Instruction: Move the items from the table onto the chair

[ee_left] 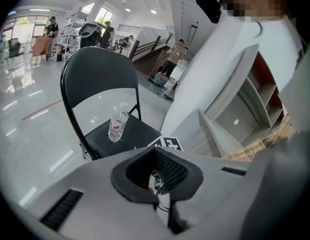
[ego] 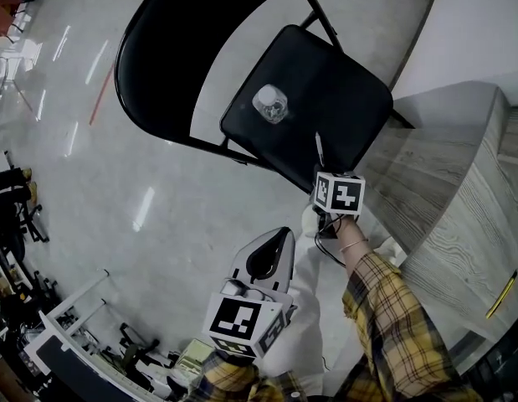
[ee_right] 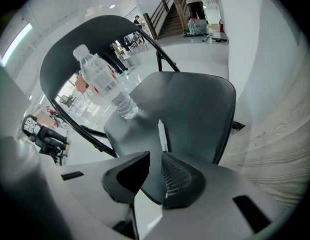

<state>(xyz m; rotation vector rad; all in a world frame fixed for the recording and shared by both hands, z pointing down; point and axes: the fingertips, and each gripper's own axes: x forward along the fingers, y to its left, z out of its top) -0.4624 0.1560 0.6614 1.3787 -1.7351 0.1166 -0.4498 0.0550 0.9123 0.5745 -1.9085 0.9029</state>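
A clear water bottle [ego: 270, 104] [ee_left: 117, 125] [ee_right: 102, 79] stands upright on the seat of a black folding chair [ego: 342, 99] [ee_left: 134, 134] [ee_right: 195, 104]. My right gripper [ego: 323, 177] [ee_right: 156, 166] hangs just over the seat's near edge, pointing steeply down. Its jaws are closed on a thin white pen-like stick [ego: 320, 149] [ee_right: 163, 135], which pokes out toward the seat. My left gripper [ego: 275, 239] [ee_left: 155, 154] is lower and nearer to me, short of the chair. Its jaw tips meet and I see nothing between them.
A wood-grain table top [ego: 459, 224] runs along the right, close to the chair's right side. White shelving [ee_left: 245, 109] stands beyond it. Grey shiny floor [ego: 116, 166] surrounds the chair; racks and gear [ego: 24, 216] crowd the left edge. People stand far off in the hall.
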